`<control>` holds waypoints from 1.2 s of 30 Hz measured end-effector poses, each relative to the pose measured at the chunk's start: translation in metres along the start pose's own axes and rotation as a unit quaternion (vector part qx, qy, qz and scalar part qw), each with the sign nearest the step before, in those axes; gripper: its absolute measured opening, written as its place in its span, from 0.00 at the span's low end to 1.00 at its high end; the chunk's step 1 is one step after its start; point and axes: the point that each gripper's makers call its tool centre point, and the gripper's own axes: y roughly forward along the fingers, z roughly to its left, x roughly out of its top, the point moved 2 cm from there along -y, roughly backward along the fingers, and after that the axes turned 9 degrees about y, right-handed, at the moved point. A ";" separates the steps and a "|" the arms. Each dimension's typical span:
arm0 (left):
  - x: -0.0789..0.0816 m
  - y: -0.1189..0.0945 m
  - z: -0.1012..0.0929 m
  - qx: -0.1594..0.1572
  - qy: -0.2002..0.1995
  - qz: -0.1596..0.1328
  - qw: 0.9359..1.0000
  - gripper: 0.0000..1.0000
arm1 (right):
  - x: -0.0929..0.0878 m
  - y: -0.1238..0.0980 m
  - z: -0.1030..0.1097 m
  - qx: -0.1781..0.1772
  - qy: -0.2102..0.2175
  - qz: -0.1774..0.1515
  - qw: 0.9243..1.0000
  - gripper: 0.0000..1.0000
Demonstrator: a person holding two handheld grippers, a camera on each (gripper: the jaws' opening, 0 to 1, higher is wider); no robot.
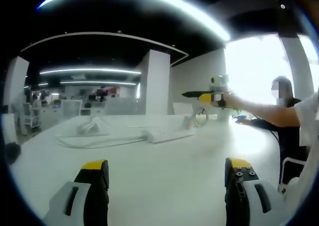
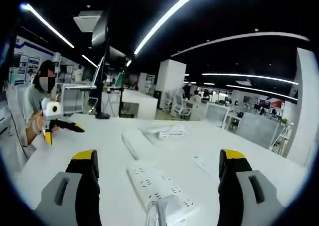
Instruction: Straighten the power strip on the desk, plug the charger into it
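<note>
- Left gripper view: my left gripper (image 1: 167, 183) hangs low over the white desk (image 1: 164, 161), its two yellow-tipped jaws spread wide apart with nothing between them.
- Well beyond my jaws lies the white power strip (image 1: 167, 135), long side across the view, flat on the desk. A white cable (image 1: 99, 143) trails away from its left end in a loose loop.
- Further left of the power strip and behind it sits a small white object (image 1: 91, 127); I cannot tell what it is.
- To the right of the power strip, another person (image 1: 286, 109) at the desk's far side holds out a yellow-and-black gripper tool (image 1: 204, 96) above the tabletop.
- Right gripper view: my right gripper (image 2: 158, 186) is also wide open and holds nothing.
- The power strip sits between my jaws, close below me, running away at a slant, sockets up. A clear looped piece rests at its near end; too blurred to name.
- Beyond the power strip lies a coiled bundle of white cord (image 2: 164, 132).
- Left of the power strip, the person holds the tool over the desk edge.
</note>
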 end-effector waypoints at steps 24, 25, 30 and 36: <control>0.001 0.000 -0.003 -0.009 0.001 -0.004 1.000 0.99 | 0.003 -0.044 -0.010 -0.096 0.021 -0.034 0.995 0.98; 0.001 0.001 -0.003 -0.010 0.001 -0.005 1.000 0.99 | 0.002 -0.046 -0.009 -0.097 0.025 -0.034 0.994 0.98; 0.001 0.002 -0.004 -0.012 0.001 -0.004 1.000 0.99 | 0.004 -0.058 -0.008 -0.109 0.027 -0.047 0.993 0.98; 0.001 0.003 -0.004 -0.012 0.000 -0.004 1.000 0.99 | 0.011 -0.074 -0.006 -0.122 0.029 -0.062 0.990 0.98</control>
